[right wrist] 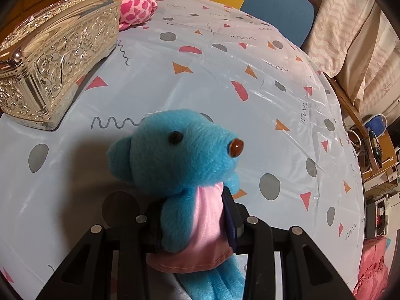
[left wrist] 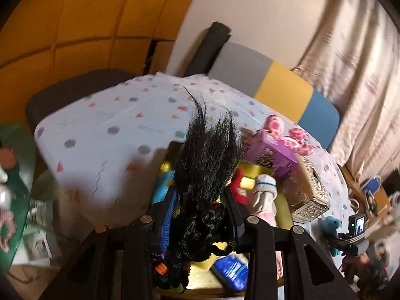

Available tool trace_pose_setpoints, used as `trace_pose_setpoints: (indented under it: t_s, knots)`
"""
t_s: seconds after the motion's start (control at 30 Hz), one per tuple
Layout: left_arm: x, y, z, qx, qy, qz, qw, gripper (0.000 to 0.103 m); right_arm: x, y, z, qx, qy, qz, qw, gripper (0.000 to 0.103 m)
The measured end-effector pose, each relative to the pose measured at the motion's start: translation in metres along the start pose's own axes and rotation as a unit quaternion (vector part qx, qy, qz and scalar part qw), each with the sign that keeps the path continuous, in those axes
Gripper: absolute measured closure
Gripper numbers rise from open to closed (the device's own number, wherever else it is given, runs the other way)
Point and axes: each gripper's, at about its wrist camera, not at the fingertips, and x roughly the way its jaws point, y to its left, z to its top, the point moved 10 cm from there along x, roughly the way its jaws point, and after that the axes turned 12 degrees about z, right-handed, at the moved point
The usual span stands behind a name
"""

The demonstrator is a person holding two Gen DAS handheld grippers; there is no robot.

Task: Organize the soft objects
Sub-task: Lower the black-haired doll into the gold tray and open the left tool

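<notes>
My left gripper (left wrist: 201, 197) is shut on a small doll (left wrist: 200, 227) with long black hair that stands up past the fingers. It hangs over a yellow container (left wrist: 253, 169) that holds a white sock (left wrist: 265, 190), a red soft toy (left wrist: 237, 185), a purple box (left wrist: 272, 152) and a blue pack (left wrist: 232, 270). My right gripper (right wrist: 192, 212) is shut on a blue plush bear (right wrist: 180, 150) in a pink dress, held upright just above the patterned tablecloth (right wrist: 225, 87). The bear (left wrist: 330, 225) also shows at the right of the left wrist view. A pink spotted plush (right wrist: 132, 5) lies at the table's far side.
An ornate silver box (right wrist: 57, 57) stands left of the bear, beside the yellow container (left wrist: 310, 195). A grey, yellow and blue chair back (left wrist: 282, 87) rises behind the table. Curtains and a cluttered shelf (right wrist: 375, 145) lie past the right table edge.
</notes>
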Motion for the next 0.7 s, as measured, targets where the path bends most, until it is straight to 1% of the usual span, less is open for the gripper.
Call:
trace_pose_setpoints:
  t_s: [0.07,0.17,0.27,0.33,0.43,0.47,0.5,0.53,0.57,0.6,0.67,0.7]
  knots:
    - [0.005,0.004,-0.011,-0.015,0.020,-0.009,0.9997,0.068,0.001,0.000,0.001,-0.003,0.000,-0.002,1.000,0.067]
    - [0.017,-0.010,-0.032,-0.029,0.056,-0.041,0.9972,0.068,0.000,0.000,0.000,-0.007,-0.002,-0.007,1.000,0.067]
    - [0.026,-0.042,-0.048,-0.044,0.091,-0.087,0.9910,0.068,-0.001,0.002,0.000,-0.010,-0.002,-0.010,1.000,0.067]
    - [0.034,-0.067,-0.058,-0.046,0.113,-0.113,0.9861,0.068,-0.001,0.002,-0.001,-0.011,-0.002,-0.011,1.000,0.066]
    - [0.044,-0.085,-0.073,-0.031,0.131,-0.107,0.9850,0.068,-0.001,0.003,-0.001,-0.010,-0.002,-0.012,1.000,0.066]
    - [0.049,-0.093,-0.081,-0.020,0.142,-0.112,0.9834,0.068,-0.001,0.003,-0.001,-0.011,-0.002,-0.012,1.000,0.066]
    - [0.053,-0.096,-0.086,-0.011,0.147,-0.105,0.9835,0.066,-0.001,0.003,-0.002,-0.011,-0.002,-0.012,1.000,0.066]
    - [0.058,-0.096,-0.091,-0.003,0.150,-0.090,0.9845,0.064,-0.001,0.003,-0.002,-0.012,-0.002,-0.012,1.000,0.066]
    - [0.061,-0.096,-0.094,0.003,0.153,-0.079,0.9850,0.057,-0.002,0.003,-0.002,-0.012,-0.002,-0.012,1.000,0.066]
    - [0.063,-0.096,-0.097,0.007,0.155,-0.075,0.9850,0.052,-0.002,0.003,-0.002,-0.012,-0.002,-0.012,1.000,0.066]
    - [0.063,-0.095,-0.094,0.011,0.147,-0.064,0.9871,0.052,-0.002,0.003,-0.002,-0.013,-0.002,-0.013,1.000,0.066]
    - [0.060,-0.094,-0.090,0.018,0.135,-0.056,0.9892,0.052,-0.002,0.003,-0.002,-0.014,-0.002,-0.013,1.000,0.066]
